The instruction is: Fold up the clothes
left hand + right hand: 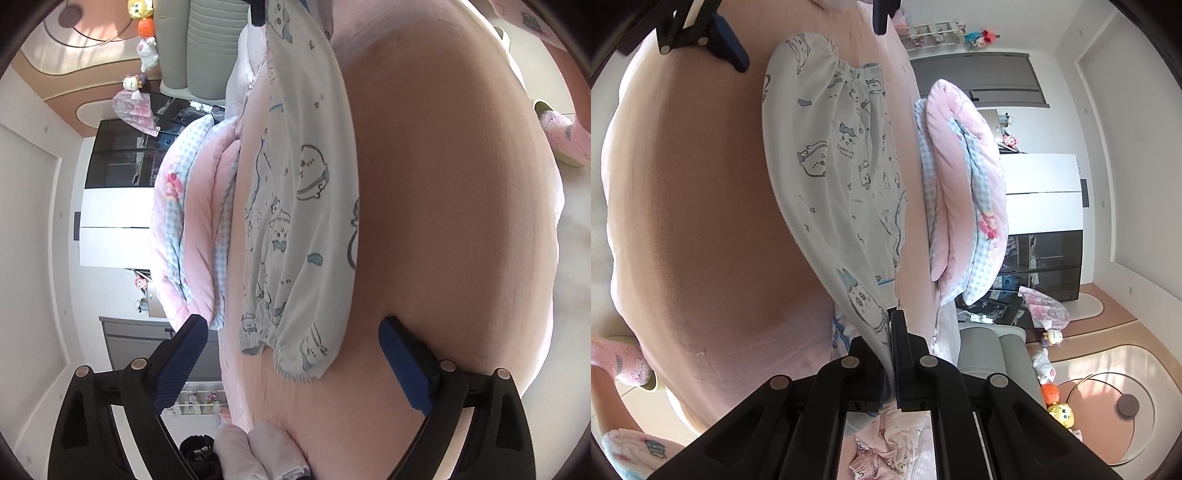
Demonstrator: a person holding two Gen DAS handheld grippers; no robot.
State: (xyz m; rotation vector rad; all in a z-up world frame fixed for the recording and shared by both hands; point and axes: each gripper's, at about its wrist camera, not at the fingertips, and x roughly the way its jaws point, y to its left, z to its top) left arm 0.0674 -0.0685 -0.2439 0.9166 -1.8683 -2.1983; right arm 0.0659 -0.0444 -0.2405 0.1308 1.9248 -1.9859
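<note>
Currently your right gripper [891,332] is clamped on the pants [831,166]. Your left gripper [291,354] is wide apart, empty, pants on the bed [443,184] between its fingers

Bare pink sheet [443,184] beside pajamas [303,203], folded quilt [192,236] opposite

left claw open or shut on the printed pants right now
Open. The left claw has its blue fingers spread wide apart, not pressing the printed pants lying on the pink bed. Only the right claw pinches them.
</note>
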